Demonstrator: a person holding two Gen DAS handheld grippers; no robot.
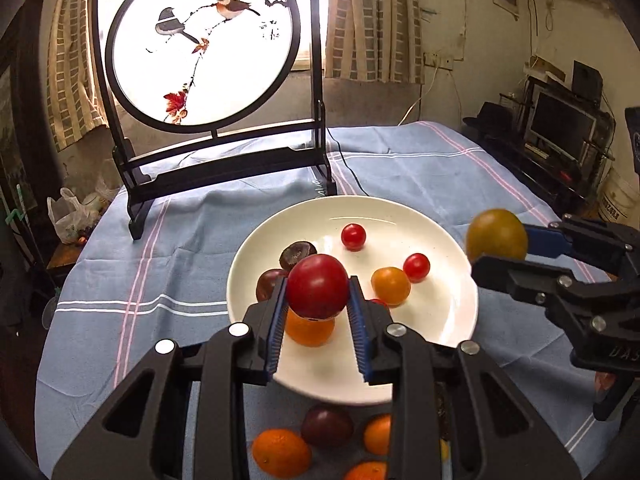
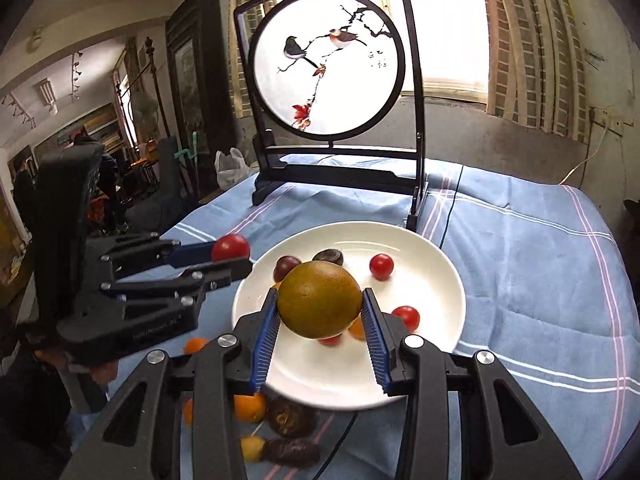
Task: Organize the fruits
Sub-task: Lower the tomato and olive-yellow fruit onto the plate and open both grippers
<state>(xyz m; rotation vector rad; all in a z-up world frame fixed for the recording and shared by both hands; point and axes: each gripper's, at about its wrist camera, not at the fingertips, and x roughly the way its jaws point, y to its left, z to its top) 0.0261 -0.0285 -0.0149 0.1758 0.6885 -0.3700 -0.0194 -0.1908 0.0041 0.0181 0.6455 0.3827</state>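
My left gripper [image 1: 318, 292] is shut on a red tomato [image 1: 318, 286] and holds it above the near left part of the white plate [image 1: 436, 312]. My right gripper [image 2: 320, 308] is shut on a green-yellow orange [image 2: 319, 300] above the plate [image 2: 432, 280]. The right gripper with its orange [image 1: 497, 237] shows at the plate's right in the left wrist view. The left gripper with its tomato [image 2: 231, 247] shows at the plate's left in the right wrist view. On the plate lie cherry tomatoes [image 1: 353, 236], a small orange fruit [image 1: 391, 285] and dark plums [image 1: 297, 254].
Loose oranges [image 1: 281, 453] and a dark plum [image 1: 327, 426] lie on the blue cloth [image 1: 420, 168] in front of the plate. A black-framed round bird screen [image 1: 204, 44] stands behind the plate. A black cable [image 1: 348, 168] runs across the cloth.
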